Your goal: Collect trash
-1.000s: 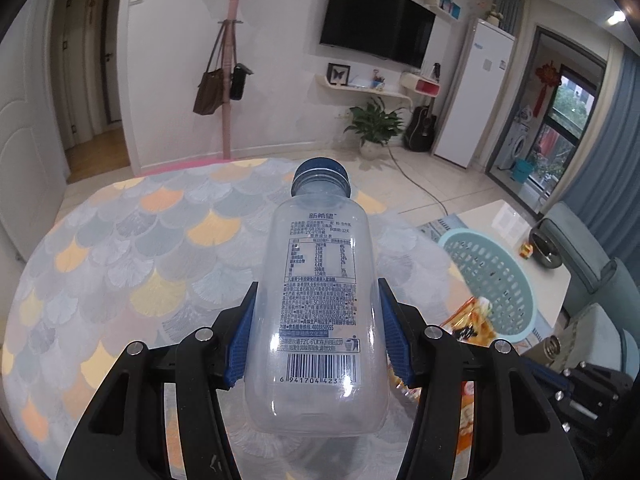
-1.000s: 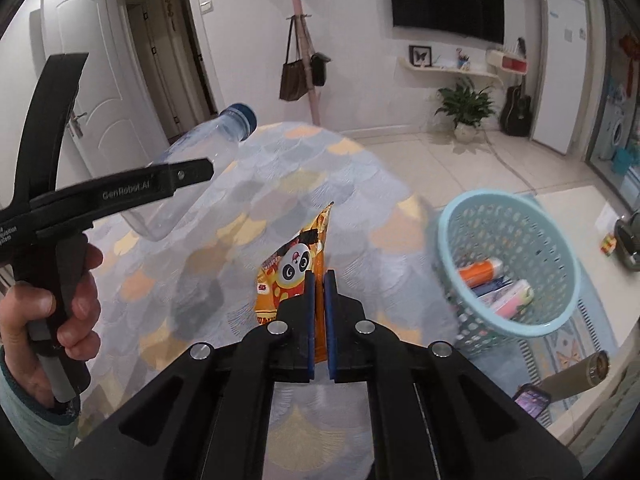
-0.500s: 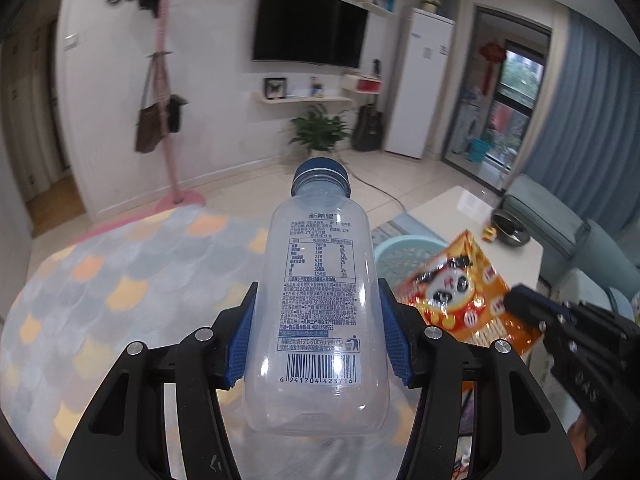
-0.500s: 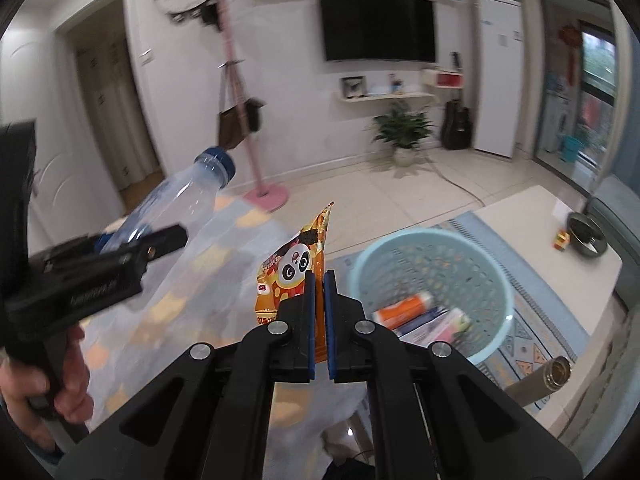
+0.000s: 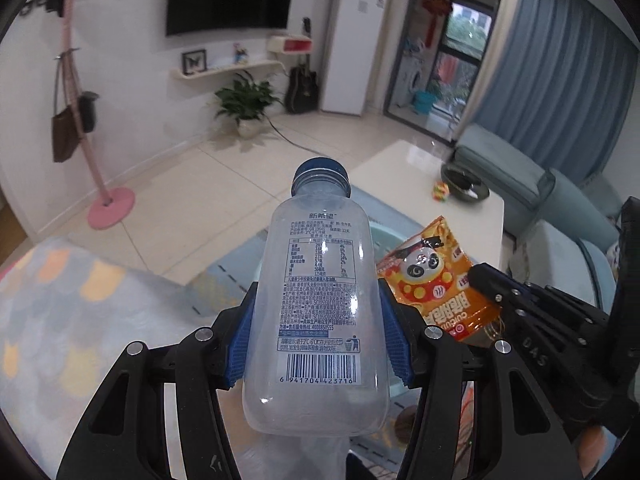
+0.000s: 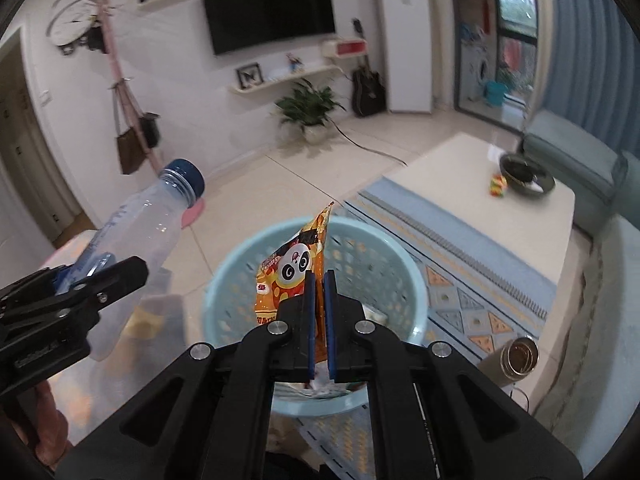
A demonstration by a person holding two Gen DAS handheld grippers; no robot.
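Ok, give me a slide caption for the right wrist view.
Right claw holds a panda snack bag above the blue basket.

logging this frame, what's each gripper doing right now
Left gripper: closed on the plastic bottle.
Right gripper: closed on the orange snack bag, above the blue basket.

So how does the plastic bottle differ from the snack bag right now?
The plastic bottle is clear, rigid and rounded; the snack bag is orange, flat and crinkled. The left gripper clamps the bottle across its wide body, while the right gripper pinches the bag with pads nearly together. Both are held up near the blue basket.
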